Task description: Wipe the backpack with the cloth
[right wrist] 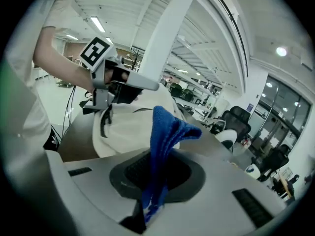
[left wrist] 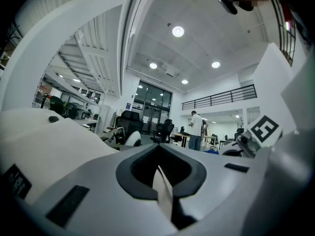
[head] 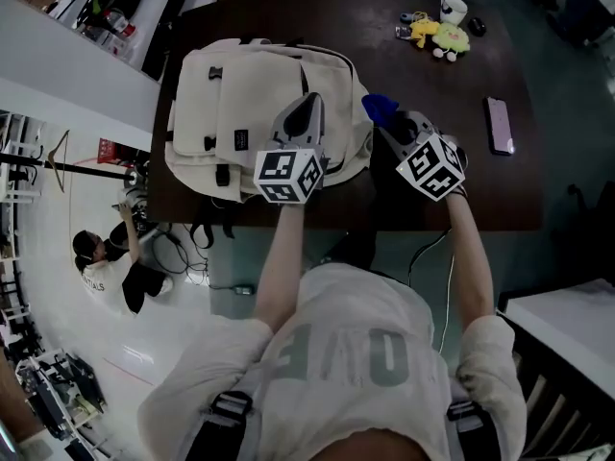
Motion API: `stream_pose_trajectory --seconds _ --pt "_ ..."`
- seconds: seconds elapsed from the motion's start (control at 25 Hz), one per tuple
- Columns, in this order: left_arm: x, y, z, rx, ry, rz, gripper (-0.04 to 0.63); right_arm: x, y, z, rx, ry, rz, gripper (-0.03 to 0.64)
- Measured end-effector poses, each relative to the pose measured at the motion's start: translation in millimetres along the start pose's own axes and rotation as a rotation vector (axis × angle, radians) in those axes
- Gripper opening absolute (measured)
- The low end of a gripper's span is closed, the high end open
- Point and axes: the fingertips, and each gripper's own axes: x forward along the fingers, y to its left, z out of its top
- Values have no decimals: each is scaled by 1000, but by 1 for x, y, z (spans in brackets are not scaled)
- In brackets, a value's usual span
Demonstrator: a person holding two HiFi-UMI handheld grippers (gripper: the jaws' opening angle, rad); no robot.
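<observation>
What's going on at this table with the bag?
A person is working on a cream backpack lying on a dark table. The left tool is shut on a pale strip, apparently part of the backpack. The right tool is clamped on a blue cloth, held beside the backpack's right edge.

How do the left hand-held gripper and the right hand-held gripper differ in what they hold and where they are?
The left hand-held gripper is shut on a thin pale edge, apparently of the cream fabric backpack; the right hand-held gripper is shut on a blue terry cloth. The left is over the backpack; the right is beside it, over the dark wooden table. Both carry marker cubes.
</observation>
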Motion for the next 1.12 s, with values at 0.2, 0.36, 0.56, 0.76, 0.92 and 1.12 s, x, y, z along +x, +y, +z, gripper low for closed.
stream_pose_trajectory --seconds 0.2,0.36,0.56,0.76,0.92,1.12 --pt "36 23 29 23 -38 49 5 19 -91 35 -118 -57 -16 38" --pt "58 52 38 -16 -44 104 5 57 -139 78 -225 -170 49 38" --pt "80 75 40 -51 -21 116 5 117 -167 122 -328 -289 183 38" --pt "93 95 27 -73 10 135 5 185 -166 153 -393 -345 362 38" --pt "103 101 18 -110 40 111 5 240 -154 176 -430 -369 489 38" --pt "113 108 14 -167 66 77 5 309 -125 220 -573 -396 614 38"
